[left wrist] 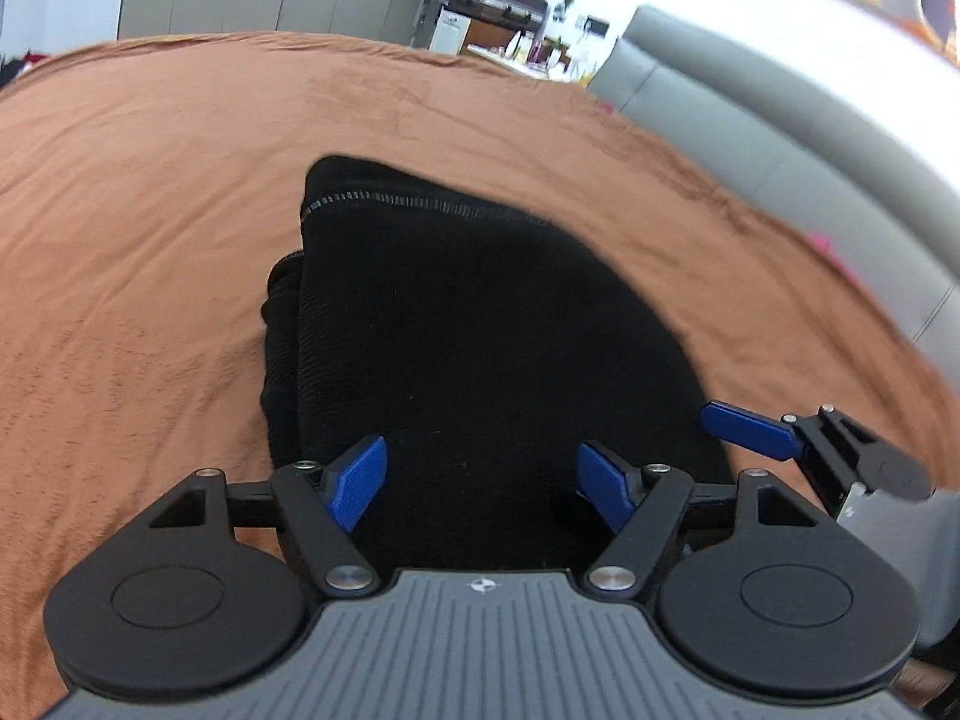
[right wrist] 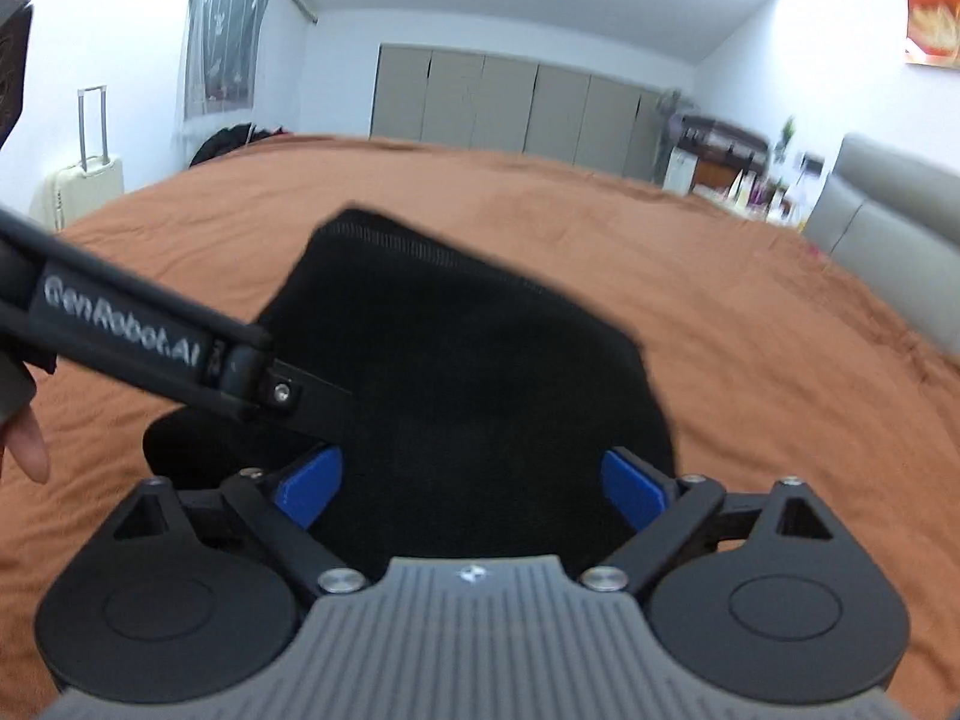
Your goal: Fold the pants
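The black pants (left wrist: 480,312) lie as a folded bundle on the brown bed cover (left wrist: 150,210), with a pale stitched seam along their far edge. My left gripper (left wrist: 480,480) hovers over the bundle's near end, its blue pads wide apart and nothing pressed between them. One blue finger (left wrist: 744,429) of my right gripper shows at the right, beside the pants' edge. In the right wrist view the same pants (right wrist: 468,360) fill the middle, and my right gripper (right wrist: 471,480) stands open above them. The left gripper's black body (right wrist: 120,330) crosses in from the left over the cloth.
A grey padded headboard (left wrist: 780,138) runs along the right side of the bed. Grey wardrobe doors (right wrist: 510,102) line the far wall. A pale suitcase (right wrist: 84,180) stands at the left, dark clothes (right wrist: 234,138) lie at the bed's far corner, and a person's finger (right wrist: 27,444) shows at the left edge.
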### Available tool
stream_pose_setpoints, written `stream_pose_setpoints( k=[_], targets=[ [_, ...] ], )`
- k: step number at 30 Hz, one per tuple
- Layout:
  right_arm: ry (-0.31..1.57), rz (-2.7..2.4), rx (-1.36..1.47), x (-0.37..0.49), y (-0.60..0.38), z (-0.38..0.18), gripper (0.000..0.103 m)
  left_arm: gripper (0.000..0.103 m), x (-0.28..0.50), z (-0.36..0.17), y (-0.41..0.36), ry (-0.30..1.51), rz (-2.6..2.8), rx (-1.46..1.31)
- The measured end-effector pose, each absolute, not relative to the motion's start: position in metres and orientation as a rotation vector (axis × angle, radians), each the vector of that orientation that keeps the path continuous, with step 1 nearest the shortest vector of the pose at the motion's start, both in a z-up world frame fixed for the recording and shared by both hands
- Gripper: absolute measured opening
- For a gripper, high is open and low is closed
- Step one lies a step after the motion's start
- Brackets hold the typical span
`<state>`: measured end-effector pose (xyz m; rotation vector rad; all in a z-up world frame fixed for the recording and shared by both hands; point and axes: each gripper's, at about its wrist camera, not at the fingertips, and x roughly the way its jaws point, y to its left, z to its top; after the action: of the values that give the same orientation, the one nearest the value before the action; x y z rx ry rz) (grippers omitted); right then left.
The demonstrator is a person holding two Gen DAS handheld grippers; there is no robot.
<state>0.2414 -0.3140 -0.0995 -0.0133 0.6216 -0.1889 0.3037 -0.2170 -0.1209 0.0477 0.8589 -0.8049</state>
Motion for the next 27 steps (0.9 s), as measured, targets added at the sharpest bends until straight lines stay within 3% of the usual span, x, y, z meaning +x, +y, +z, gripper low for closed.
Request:
stream_pose_setpoints(
  k=[5,10,13,27],
  targets=[
    [0.641,-0.166,0.0,0.245,-0.315,-0.125,0.098,0.085,0.306,-0.132,-0.217,0.869,-0.793,0.077],
    [0.64,-0.186,0.047,0.242,-0.318,-0.11,0.098,0.084,0.3,-0.112,-0.221,0.835,-0.745,0.063],
    [0.626,-0.257,0.102,0.226,-0.323,-0.097,0.098,0.095,0.29,-0.099,-0.217,0.823,-0.647,0.096],
    [0.68,-0.44,0.133,0.156,-0.266,-0.048,0.098,0.095,0.212,-0.057,-0.18,0.833,-0.456,0.215]
  ],
)
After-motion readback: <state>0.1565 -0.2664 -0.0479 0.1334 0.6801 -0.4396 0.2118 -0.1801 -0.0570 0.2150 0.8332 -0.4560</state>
